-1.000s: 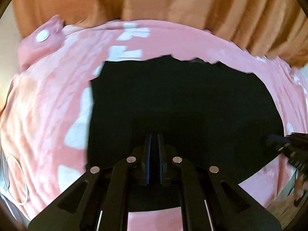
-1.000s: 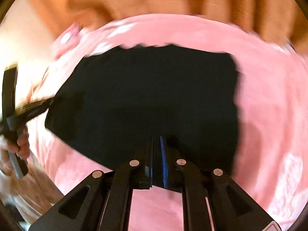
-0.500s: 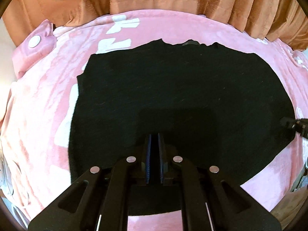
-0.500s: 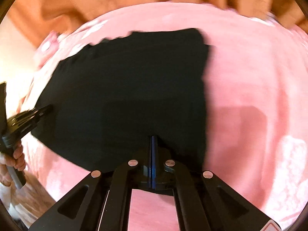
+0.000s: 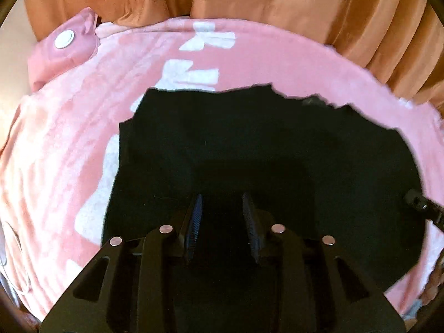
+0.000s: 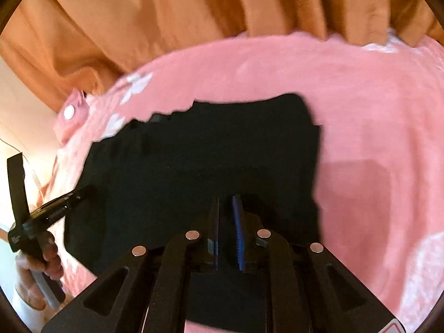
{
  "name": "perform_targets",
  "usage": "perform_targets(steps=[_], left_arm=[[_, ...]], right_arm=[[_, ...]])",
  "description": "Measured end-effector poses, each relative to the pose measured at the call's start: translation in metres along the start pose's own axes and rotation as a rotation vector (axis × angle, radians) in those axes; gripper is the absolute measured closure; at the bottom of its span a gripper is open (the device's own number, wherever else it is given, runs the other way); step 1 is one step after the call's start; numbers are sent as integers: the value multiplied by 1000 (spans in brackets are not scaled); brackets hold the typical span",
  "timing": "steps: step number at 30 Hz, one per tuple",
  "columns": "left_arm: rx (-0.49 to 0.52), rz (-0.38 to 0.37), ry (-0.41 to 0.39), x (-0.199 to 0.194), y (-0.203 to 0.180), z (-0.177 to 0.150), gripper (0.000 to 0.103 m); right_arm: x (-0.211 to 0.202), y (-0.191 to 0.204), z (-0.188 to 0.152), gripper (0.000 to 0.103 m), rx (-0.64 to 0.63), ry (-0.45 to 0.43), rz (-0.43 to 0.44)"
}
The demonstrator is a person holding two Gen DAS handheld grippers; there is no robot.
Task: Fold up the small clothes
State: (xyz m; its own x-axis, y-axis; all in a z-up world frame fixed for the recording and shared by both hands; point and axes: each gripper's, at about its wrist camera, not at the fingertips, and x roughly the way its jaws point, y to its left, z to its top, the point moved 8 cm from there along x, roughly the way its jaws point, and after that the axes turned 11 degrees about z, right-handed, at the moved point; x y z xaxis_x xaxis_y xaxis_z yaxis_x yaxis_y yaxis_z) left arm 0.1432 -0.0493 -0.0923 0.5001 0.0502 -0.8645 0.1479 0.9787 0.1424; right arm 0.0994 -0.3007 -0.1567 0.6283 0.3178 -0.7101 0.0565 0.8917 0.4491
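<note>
A black garment [image 5: 249,152] lies spread flat on a pink blanket [image 5: 69,144]. It also shows in the right wrist view [image 6: 208,161]. My left gripper [image 5: 221,202] is open, its fingers apart just above the garment's near edge. My right gripper [image 6: 226,202] has its jaws slightly parted over the garment's near right part; nothing sits visibly between them. The left gripper also shows at the left of the right wrist view [image 6: 80,191], at the garment's left edge. The right gripper's tip shows in the left wrist view [image 5: 415,198].
Orange curtains [image 5: 277,8] hang behind the bed. A pink pillow with a white button [image 5: 63,38] lies at the far left corner. White patterns [image 5: 199,75] mark the blanket left of the garment. A white cord [image 5: 16,277] lies at the left edge.
Both grippers held the garment's near edge shut and laid it flat. Now the left gripper has opened wide and let go. The right jaws have parted slightly.
</note>
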Motion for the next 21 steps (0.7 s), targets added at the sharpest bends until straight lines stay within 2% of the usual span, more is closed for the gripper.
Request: perform_targets(steps=[1, 2, 4, 5, 6, 7, 8, 9, 10, 11, 12, 14, 17, 19, 21], left_arm=[[24, 19, -14, -1, 1, 1, 72], [31, 28, -16, 0, 5, 1, 72], [10, 34, -13, 1, 23, -1, 72], [-6, 50, -11, 5, 37, -2, 72], [-14, 66, -10, 8, 49, -1, 71], [-28, 71, -7, 11, 63, -2, 69], [-38, 81, -1, 12, 71, -2, 62], [-52, 106, 9, 12, 82, -3, 49], [-93, 128, 18, 9, 97, -5, 50], [-128, 116, 26, 5, 106, -5, 51], [-160, 84, 29, -1, 111, -6, 51], [-226, -9, 41, -15, 115, -12, 50], [-252, -88, 97, -12, 98, -24, 46], [-248, -108, 159, 0, 79, -41, 43], [-232, -61, 108, -5, 74, -45, 42]], right_arm=[[6, -5, 0, 103, -4, 12, -35], [7, -17, 0, 103, -2, 16, -62], [1, -34, 0, 103, 50, 6, -21], [-9, -47, 2, 103, 72, -6, -30], [-13, -56, 2, 103, 70, -19, -66], [-23, -75, 2, 103, 59, -29, -190], [-31, -90, -4, 99, 69, -24, -288], [-38, -107, -7, 93, 112, -36, -310], [-43, -114, -7, 98, 167, -65, -266], [-53, -117, -6, 98, 236, -98, -220], [-61, -109, -4, 97, 232, -122, -195], [-68, -69, 5, 95, 129, -150, -140], [-47, 13, 1, 92, -46, -106, -15], [-14, 59, -12, 92, -134, -26, 44], [14, 82, -25, 92, -169, 48, 76]])
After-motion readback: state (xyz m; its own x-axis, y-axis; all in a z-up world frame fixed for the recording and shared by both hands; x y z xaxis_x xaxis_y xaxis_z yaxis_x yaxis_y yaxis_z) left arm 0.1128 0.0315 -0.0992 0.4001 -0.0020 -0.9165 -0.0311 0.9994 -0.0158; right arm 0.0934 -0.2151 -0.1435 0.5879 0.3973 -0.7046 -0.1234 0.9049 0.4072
